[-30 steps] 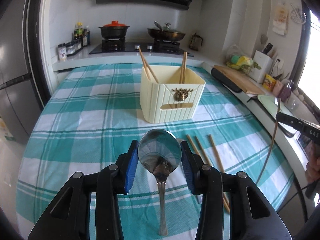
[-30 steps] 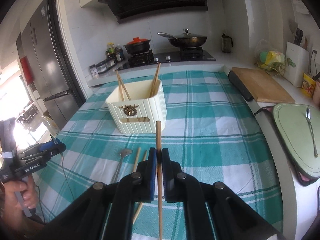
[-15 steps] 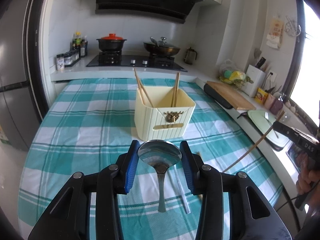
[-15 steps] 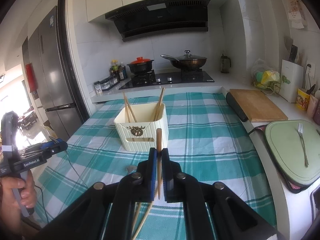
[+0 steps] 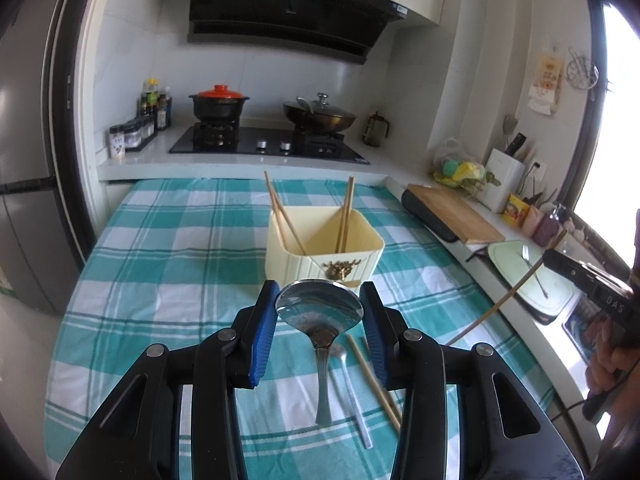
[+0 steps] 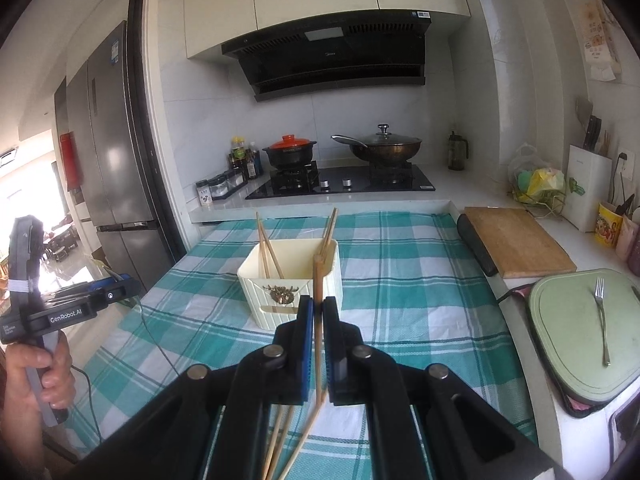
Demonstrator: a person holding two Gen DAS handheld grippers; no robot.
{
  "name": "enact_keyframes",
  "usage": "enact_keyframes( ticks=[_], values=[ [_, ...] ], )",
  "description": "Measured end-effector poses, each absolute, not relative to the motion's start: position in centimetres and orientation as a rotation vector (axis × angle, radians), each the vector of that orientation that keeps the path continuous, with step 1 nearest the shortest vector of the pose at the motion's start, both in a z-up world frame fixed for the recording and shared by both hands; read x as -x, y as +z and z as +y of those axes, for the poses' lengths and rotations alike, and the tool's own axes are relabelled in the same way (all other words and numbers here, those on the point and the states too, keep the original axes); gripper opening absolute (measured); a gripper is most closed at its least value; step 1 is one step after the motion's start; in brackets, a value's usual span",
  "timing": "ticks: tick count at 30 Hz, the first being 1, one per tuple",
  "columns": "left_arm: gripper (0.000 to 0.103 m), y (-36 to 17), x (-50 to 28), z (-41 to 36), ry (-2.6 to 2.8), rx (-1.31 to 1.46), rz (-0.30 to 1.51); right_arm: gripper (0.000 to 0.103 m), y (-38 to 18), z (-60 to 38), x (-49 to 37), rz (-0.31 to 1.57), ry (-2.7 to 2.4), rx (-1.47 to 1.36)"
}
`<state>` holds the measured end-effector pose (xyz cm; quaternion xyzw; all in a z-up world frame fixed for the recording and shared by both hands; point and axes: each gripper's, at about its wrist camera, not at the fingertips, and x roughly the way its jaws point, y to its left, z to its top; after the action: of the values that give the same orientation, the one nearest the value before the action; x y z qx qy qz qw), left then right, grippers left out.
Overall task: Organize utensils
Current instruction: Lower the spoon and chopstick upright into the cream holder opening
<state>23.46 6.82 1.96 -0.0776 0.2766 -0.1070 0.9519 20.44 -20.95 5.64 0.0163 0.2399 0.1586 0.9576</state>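
My left gripper [image 5: 319, 308] is shut on a large steel spoon [image 5: 320, 312], held by its bowl with the handle hanging down, above the table in front of the cream utensil holder [image 5: 320, 252]. The holder has several chopsticks in it. My right gripper [image 6: 317, 312] is shut on one wooden chopstick [image 6: 317, 280], raised in front of the holder [image 6: 292, 288]. In the left wrist view a second spoon [image 5: 352, 392] and loose chopsticks [image 5: 372, 380] lie on the cloth below. The right gripper [image 5: 592, 284] with its chopstick shows at that view's right edge.
The table has a teal checked cloth [image 5: 168, 264]. Behind it is a stove with a red-lidded pot [image 5: 219, 104] and a wok [image 5: 320, 116]. To the right are a wooden cutting board [image 6: 516, 240] and a green board with a fork [image 6: 600, 320].
Both grippers have risen from the table with their loads. The spoon now hangs clear of the cloth, and the chopstick is lifted toward the holder.
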Motion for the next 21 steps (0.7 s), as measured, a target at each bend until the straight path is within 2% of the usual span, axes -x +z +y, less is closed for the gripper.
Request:
enact_keyframes(
  ticks=[15, 21],
  values=[
    [0.041, 11.0, -30.4, 8.4, -0.234, 0.203, 0.438, 0.005, 13.1, -18.9, -26.5, 0.361, 0.338, 0.012],
    [0.041, 12.1, -35.6, 8.0, -0.208, 0.221, 0.424, 0.005, 14.8, -17.5, -31.2, 0.337, 0.361, -0.003]
  ],
)
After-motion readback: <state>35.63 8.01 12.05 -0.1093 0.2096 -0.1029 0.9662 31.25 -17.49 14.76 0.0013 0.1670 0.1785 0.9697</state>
